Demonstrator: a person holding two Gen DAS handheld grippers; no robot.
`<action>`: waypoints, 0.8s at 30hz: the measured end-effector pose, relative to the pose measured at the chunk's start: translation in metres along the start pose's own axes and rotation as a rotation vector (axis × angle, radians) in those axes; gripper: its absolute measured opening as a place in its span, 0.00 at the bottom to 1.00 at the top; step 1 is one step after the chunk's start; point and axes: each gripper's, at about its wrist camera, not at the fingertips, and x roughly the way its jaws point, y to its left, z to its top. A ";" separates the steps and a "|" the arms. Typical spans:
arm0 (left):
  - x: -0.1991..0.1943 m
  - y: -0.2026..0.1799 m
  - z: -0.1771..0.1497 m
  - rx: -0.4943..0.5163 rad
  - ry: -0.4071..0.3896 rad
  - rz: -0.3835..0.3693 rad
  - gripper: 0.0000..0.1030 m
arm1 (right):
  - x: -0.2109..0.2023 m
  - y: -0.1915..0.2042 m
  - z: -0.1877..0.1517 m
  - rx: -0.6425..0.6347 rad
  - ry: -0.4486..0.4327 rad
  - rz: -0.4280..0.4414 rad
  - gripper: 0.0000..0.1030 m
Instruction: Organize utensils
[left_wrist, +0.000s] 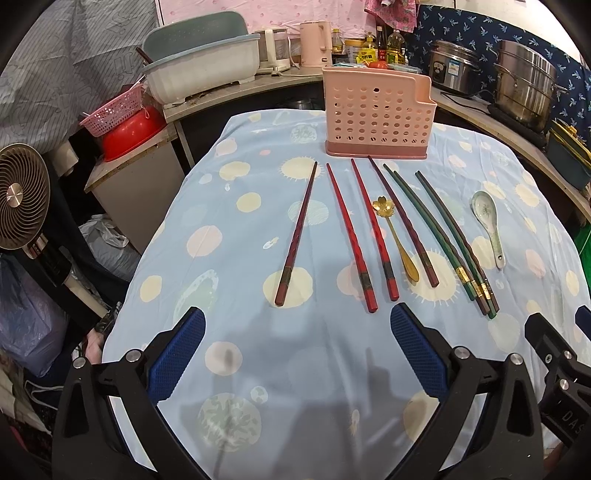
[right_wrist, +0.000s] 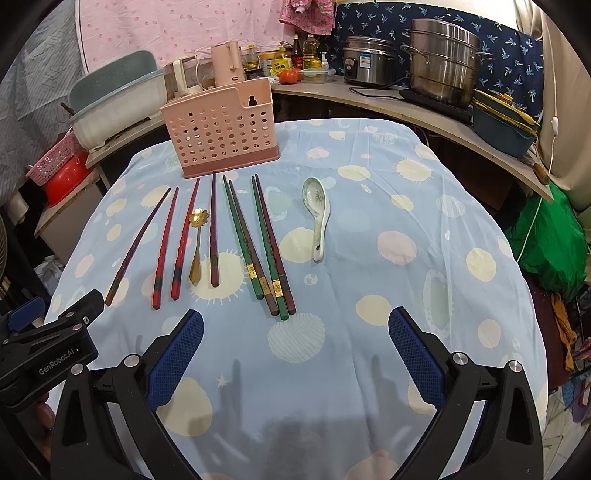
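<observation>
Left wrist view: left gripper (left_wrist: 297, 328) hovers, jaws wide apart, empty; chopsticks (left_wrist: 351, 236) lie fanned just in front of the pink utensil holder (left_wrist: 376, 118). Right wrist view: right gripper (right_wrist: 295, 328) likewise spread, empty; ceramic spoon (right_wrist: 317, 218) right of the holder.

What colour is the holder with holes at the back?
Pale pink holder, darker pink base; clearest in the right wrist view.

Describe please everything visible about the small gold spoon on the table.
The gold spoon looks like shiny metal. Its far end, toward the pink holder, is flower-shaped; a thin stem leads to a flat oval end near the grippers. It lies flat on the dotted blue cloth, between a red chopstick and a dark maroon one. Neither gripper touches it.
</observation>
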 end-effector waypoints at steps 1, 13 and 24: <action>0.000 0.000 0.000 0.001 0.001 0.001 0.93 | 0.001 0.000 0.000 0.000 0.000 0.000 0.94; 0.000 0.000 -0.001 0.001 0.002 0.001 0.93 | 0.001 0.001 -0.001 -0.001 0.000 -0.001 0.94; 0.000 0.001 -0.002 0.000 0.001 0.001 0.93 | 0.001 0.000 -0.001 -0.001 0.001 0.000 0.94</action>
